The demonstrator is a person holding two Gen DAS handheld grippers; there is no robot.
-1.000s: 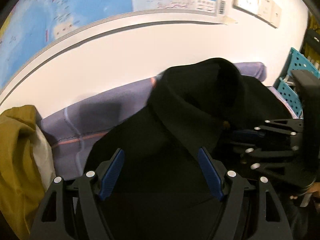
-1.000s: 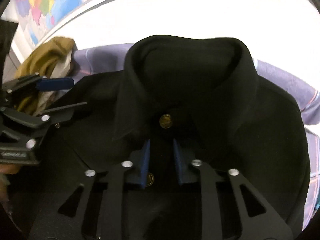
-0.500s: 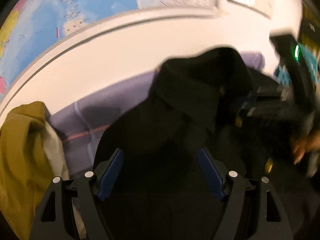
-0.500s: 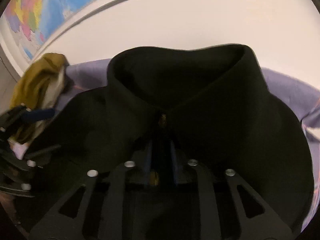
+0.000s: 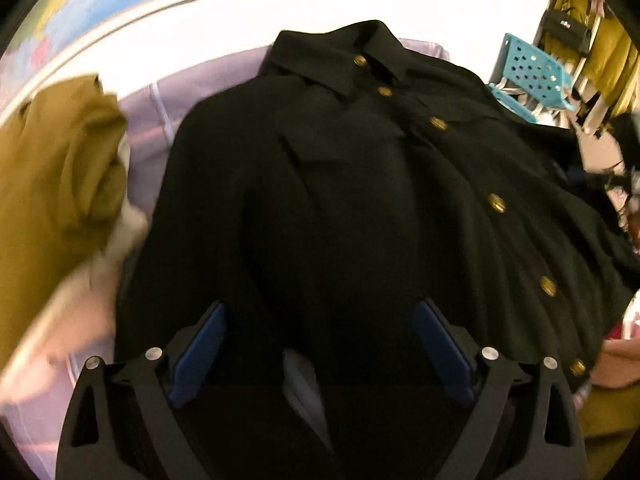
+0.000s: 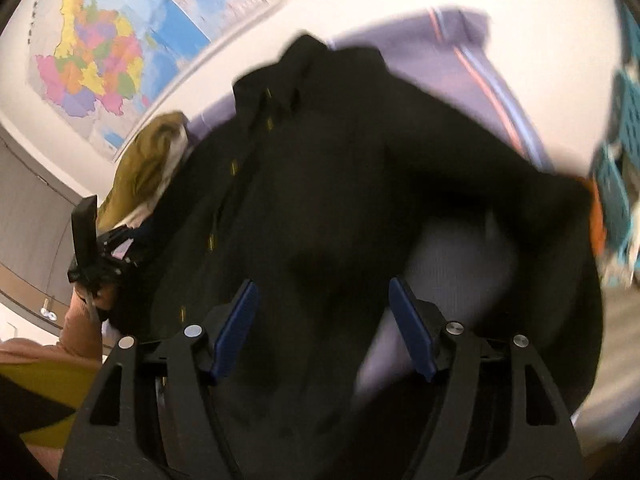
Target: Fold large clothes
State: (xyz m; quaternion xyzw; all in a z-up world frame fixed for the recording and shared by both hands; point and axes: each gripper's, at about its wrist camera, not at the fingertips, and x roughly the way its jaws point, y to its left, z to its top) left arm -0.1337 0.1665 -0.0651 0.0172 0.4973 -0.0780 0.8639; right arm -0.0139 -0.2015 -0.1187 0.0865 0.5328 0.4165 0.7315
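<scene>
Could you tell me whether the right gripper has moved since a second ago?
Yes. The right gripper let go of the black coat's button placket, opened, and drew back; the wall map now fills more of its view.

Both views are warm and fairly dim indoors, with strong fisheye bending: the wall's edge line curves into an arc and black vignette fills the corners. The white wall (image 5: 224, 28) at the top is the brightest area, nearly blown out. The black coat (image 5: 360, 208) swallows light, its folds barely readable, though its brass buttons (image 5: 497, 203) glint. The left wrist view is moderately sharp at centre but smeared at the left edge. The right wrist view is motion-blurred throughout, worst toward the right edge, where the wall map (image 6: 120, 40) stays merely soft.
</scene>
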